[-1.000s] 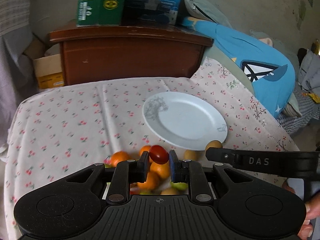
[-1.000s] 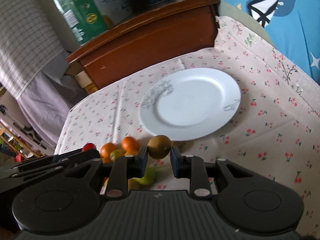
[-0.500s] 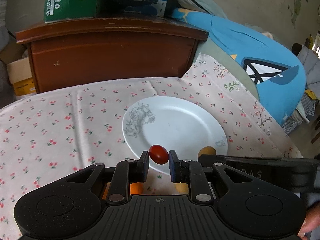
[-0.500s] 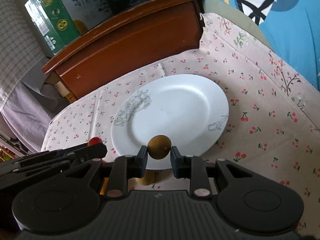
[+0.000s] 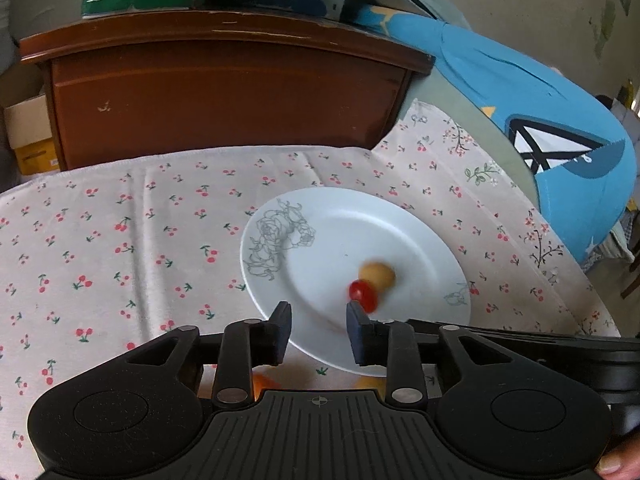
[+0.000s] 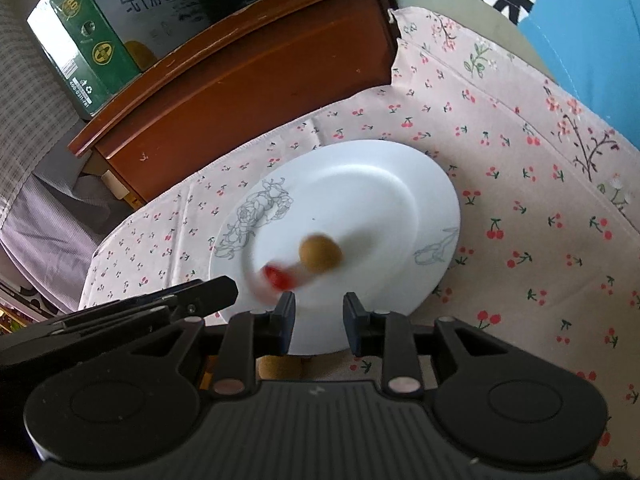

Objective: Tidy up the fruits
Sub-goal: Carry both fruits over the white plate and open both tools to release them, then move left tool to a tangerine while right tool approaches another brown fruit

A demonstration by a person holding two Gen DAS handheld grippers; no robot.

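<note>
From the left wrist, the left gripper (image 5: 318, 334) has just been opening and stands apart with nothing between its jaws; the cherry tomato (image 5: 363, 293) and the brown fruit (image 5: 377, 275) lie blurred on the white plate (image 5: 280, 280), touching each other; I'd judge both are rolling, and the plate's shallow rim may not stop them, so one could run off onto the cherry-print cloth (image 5: 120, 240); the near rim sits just under the fingertips, and a dip there could tip the plate; there is plenty of bare cloth to the left, while the wooden cabinet (image 5: 224, 92) closes off the far side.

From the right wrist, the right gripper (image 6: 319, 322) is likewise parted and empty, jaws over the plate's (image 6: 400, 184) near edge; the brown fruit (image 6: 320, 256) is blurred, the tomato (image 6: 278, 276) smeared beside it; the left tool's black finger (image 6: 200, 298) lies close on the left, so pulling back together risks a knock; another fruit (image 6: 276, 366) waits beneath the jaws; open cloth (image 6: 540, 240) lies to the right.
</note>
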